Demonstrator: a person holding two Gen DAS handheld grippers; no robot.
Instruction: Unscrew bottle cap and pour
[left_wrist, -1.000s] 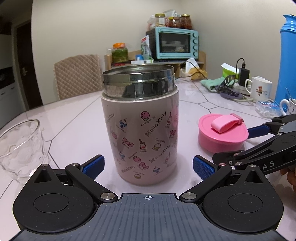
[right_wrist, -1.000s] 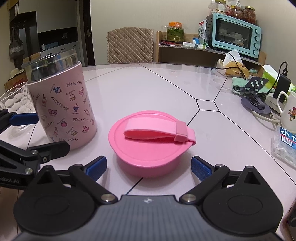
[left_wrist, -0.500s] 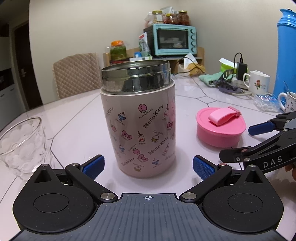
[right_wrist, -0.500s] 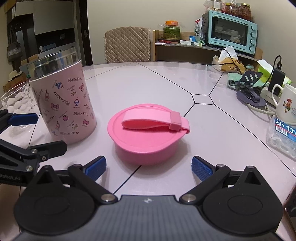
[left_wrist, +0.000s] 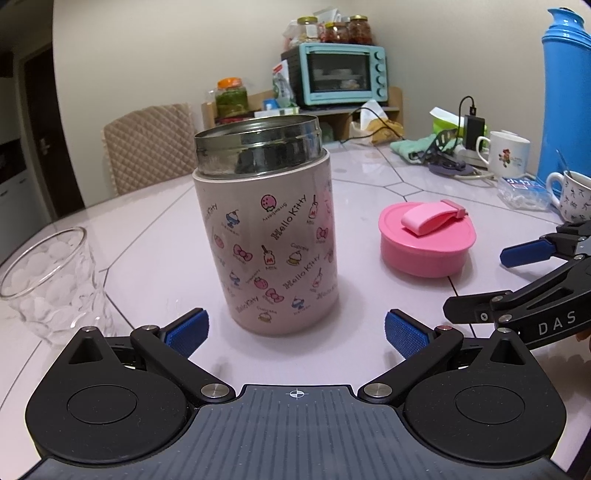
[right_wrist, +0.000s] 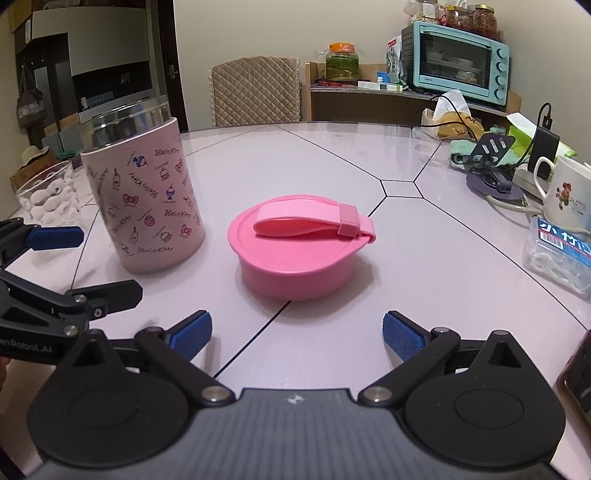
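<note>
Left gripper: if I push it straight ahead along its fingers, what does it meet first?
Most likely the pink jar, standing uncapped dead ahead of the open left gripper, with bare table between.

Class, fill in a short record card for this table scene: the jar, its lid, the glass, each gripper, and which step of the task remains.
jar: pink jar, upright on the table, steel mouth open
lid: pink lid off, lying flat on the table, apart from the jar
glass: clear glass, upright, on the far side of the jar from the lid
left gripper: open, the jar just ahead of it, pads not touching
right gripper: open, nothing held, lid ahead of it
step done: cap off
step left: pouring
</note>
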